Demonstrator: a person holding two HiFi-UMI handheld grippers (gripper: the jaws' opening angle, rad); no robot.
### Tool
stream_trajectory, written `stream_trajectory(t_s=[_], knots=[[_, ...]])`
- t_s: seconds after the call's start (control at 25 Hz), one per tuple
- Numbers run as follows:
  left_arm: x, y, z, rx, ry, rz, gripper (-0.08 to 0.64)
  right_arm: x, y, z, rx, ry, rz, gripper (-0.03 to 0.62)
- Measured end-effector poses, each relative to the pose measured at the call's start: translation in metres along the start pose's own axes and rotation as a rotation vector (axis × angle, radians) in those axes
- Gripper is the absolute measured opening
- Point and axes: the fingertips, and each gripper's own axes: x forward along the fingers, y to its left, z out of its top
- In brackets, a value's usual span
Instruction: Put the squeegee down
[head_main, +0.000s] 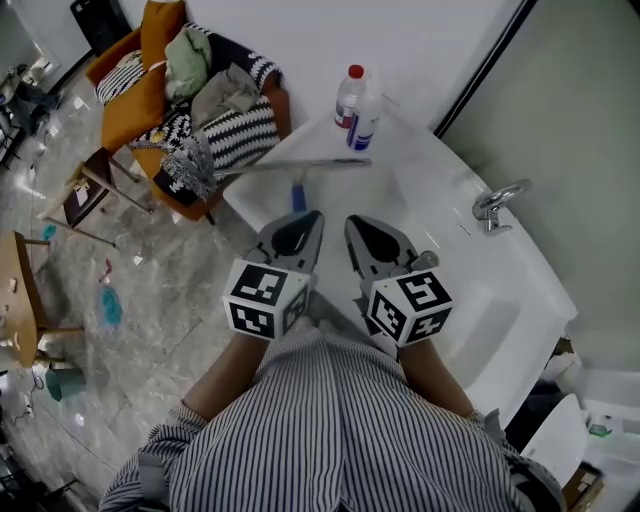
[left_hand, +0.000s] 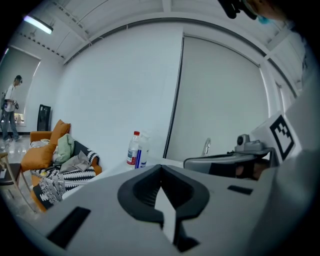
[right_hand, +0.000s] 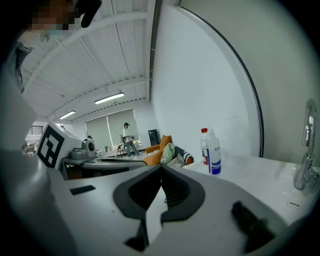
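The squeegee (head_main: 296, 166) lies on the white bathtub's (head_main: 430, 200) wide rim, its long grey blade crosswise and its blue handle (head_main: 298, 194) pointing toward me. My left gripper (head_main: 314, 214) is shut and empty, its tip just short of that handle. Beside it my right gripper (head_main: 351, 219) is also shut with nothing in it. In the left gripper view the jaws (left_hand: 161, 166) meet at the tip and the squeegee is hidden below them. The right gripper view shows its jaws (right_hand: 161, 167) closed too, with only the tub rim ahead.
Two bottles (head_main: 357, 108) stand at the tub's far corner, and a chrome tap (head_main: 497, 203) is on the right rim. An orange armchair (head_main: 190, 110) piled with cushions and clothes stands left of the tub, with a wooden stool (head_main: 85, 190). People (right_hand: 127, 137) walk far off.
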Motion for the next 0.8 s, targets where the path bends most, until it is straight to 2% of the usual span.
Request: stream_trajectory(t_s=[0.32,0.8], knots=[[-0.005,-0.008,-0.009,-0.031,0.005,-0.013,0.012,-0.006,0.004,-0.006,-0.004,0.006,0.001,0.015],[-0.011,-0.014,-0.020,-0.012,0.028,0.003,0.012,-0.011,0.013,-0.013,-0.050,0.037,0.033,0.015]])
